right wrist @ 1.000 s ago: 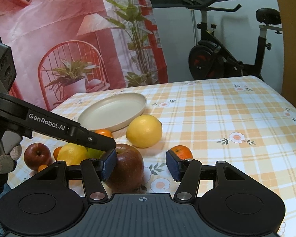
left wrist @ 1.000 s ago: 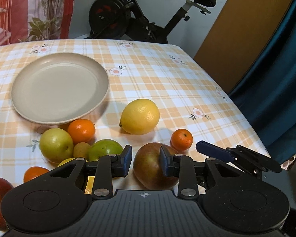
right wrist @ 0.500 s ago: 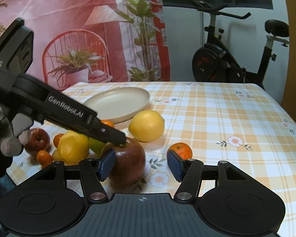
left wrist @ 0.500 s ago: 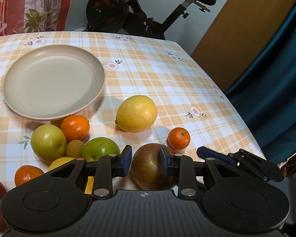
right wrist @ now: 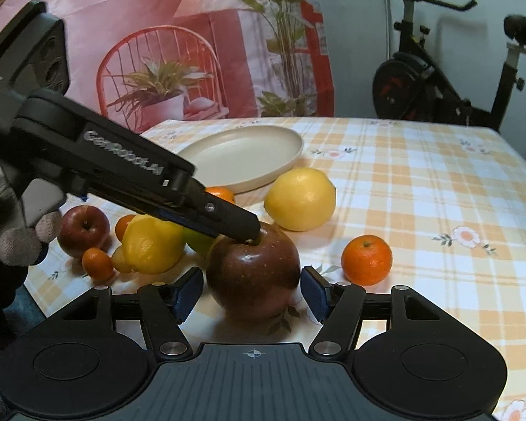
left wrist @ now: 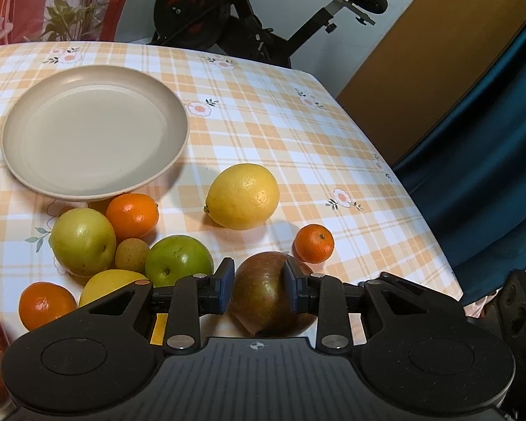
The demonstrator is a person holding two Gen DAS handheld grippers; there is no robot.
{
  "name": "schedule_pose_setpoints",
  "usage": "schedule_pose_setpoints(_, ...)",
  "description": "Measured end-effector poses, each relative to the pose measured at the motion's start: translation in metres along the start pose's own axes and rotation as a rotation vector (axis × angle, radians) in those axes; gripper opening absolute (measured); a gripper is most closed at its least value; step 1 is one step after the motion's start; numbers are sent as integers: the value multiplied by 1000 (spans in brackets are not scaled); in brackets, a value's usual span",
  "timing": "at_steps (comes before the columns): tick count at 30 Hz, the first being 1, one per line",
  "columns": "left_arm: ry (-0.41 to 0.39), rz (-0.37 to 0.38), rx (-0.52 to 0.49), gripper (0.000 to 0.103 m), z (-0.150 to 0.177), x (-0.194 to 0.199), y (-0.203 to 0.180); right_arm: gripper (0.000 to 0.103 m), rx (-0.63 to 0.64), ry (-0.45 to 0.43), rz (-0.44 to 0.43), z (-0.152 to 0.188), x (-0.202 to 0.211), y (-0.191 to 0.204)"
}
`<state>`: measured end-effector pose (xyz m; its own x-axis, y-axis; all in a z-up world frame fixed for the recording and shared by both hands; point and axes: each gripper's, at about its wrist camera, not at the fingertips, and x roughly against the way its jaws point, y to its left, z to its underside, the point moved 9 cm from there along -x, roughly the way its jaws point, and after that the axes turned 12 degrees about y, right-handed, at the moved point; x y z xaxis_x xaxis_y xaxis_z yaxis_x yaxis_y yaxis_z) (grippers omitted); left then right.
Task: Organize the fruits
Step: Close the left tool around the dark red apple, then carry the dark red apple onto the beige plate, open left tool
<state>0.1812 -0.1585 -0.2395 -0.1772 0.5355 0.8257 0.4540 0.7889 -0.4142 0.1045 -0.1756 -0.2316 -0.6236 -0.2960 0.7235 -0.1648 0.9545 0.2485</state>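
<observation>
A dark red apple (right wrist: 252, 273) stands on the checked tablecloth near the front edge. My right gripper (right wrist: 250, 294) has it between its jaws, which are opening; both pads stand a little off its sides. My left gripper (right wrist: 245, 233) is shut and reaches in from the left, its tip resting in the stem hollow on top of the apple (left wrist: 263, 298). In the left wrist view the left gripper (left wrist: 257, 286) hangs right over it. A beige plate (left wrist: 94, 133) with nothing on it lies behind, and a lemon (left wrist: 243, 196) and a small mandarin (left wrist: 314, 244) lie near the apple.
Left of the apple lies a cluster: a yellow-green fruit (left wrist: 82, 242), an orange (left wrist: 133, 215), a green apple (left wrist: 177, 259), another mandarin (left wrist: 45, 303) and a red apple (right wrist: 84, 228). The table edge (left wrist: 420, 210) drops off at the right. An exercise bike (right wrist: 438, 80) stands behind.
The right jaws have spread and shifted so that the apple now sits between them. The left gripper's tip has come onto the top of the apple.
</observation>
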Motion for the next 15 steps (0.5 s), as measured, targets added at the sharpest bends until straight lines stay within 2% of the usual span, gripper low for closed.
schedule_pose_setpoints(15, -6, 5, -3, 32, 1, 4, 0, 56, -7, 15, -20, -1, -6, 0)
